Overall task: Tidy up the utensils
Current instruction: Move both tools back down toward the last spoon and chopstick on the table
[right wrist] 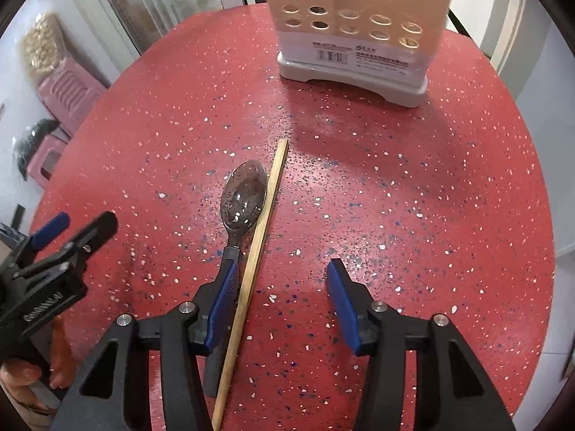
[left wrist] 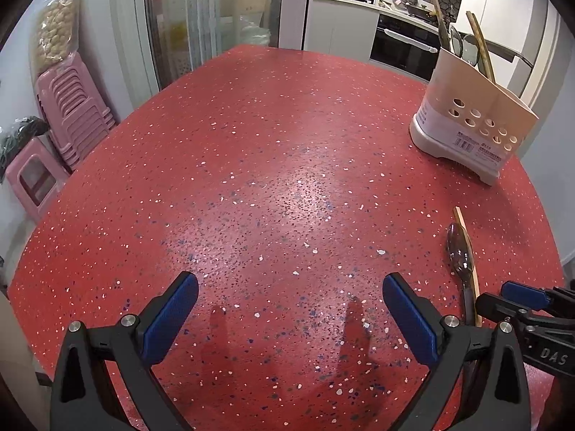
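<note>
A dark metal spoon [right wrist: 242,197] and a wooden chopstick [right wrist: 264,222] lie side by side on the red speckled table [right wrist: 395,197]. My right gripper [right wrist: 280,287] is open just above them; its left finger sits over the spoon's handle and the chopstick runs between the fingers. A beige utensil holder [right wrist: 354,32] stands at the far side; in the left wrist view the holder [left wrist: 470,122] has several utensils standing in it. My left gripper [left wrist: 289,298] is open and empty over bare table, left of the spoon [left wrist: 460,251] and the right gripper [left wrist: 517,301].
Pink plastic stools [left wrist: 72,107] are stacked past the table's left edge. A glass door [left wrist: 212,18] and a kitchen counter with an oven [left wrist: 402,43] lie beyond the far edge.
</note>
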`<state>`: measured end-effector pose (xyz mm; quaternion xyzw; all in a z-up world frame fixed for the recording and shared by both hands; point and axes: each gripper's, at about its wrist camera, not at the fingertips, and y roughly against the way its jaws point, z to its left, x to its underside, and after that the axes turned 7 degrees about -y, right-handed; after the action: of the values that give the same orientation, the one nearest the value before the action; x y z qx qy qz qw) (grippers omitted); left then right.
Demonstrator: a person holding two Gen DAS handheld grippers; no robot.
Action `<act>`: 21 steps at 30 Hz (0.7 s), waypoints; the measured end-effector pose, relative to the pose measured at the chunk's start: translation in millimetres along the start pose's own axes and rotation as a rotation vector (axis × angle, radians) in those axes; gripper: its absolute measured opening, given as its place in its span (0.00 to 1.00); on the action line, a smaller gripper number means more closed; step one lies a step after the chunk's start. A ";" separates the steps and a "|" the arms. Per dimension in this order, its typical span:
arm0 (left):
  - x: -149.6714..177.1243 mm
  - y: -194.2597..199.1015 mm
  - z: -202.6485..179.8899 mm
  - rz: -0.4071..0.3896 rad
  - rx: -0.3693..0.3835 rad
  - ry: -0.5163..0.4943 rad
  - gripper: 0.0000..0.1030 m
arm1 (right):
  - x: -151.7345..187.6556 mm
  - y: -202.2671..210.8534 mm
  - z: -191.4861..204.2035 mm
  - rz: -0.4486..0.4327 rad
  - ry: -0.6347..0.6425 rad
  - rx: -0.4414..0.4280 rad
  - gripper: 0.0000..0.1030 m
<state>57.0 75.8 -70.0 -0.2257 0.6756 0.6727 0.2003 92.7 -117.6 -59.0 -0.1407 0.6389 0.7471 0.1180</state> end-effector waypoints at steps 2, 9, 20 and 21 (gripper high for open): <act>0.3 1.2 2.2 0.000 0.000 0.004 1.00 | 0.2 -0.6 3.8 0.000 0.013 0.021 0.49; 0.4 3.0 3.1 -0.002 0.002 0.002 1.00 | -4.5 -5.9 26.7 0.002 0.074 0.063 0.43; -3.5 4.3 -15.3 0.025 0.051 -0.035 1.00 | -11.0 -8.3 29.9 0.023 0.108 0.074 0.32; -4.0 4.0 -17.9 0.027 0.055 -0.040 1.00 | -11.2 -7.8 28.7 0.022 0.113 0.075 0.29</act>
<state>58.6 58.0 -64.2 -0.1972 0.6928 0.6609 0.2107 104.2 -87.9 -58.0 -0.1711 0.6737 0.7146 0.0784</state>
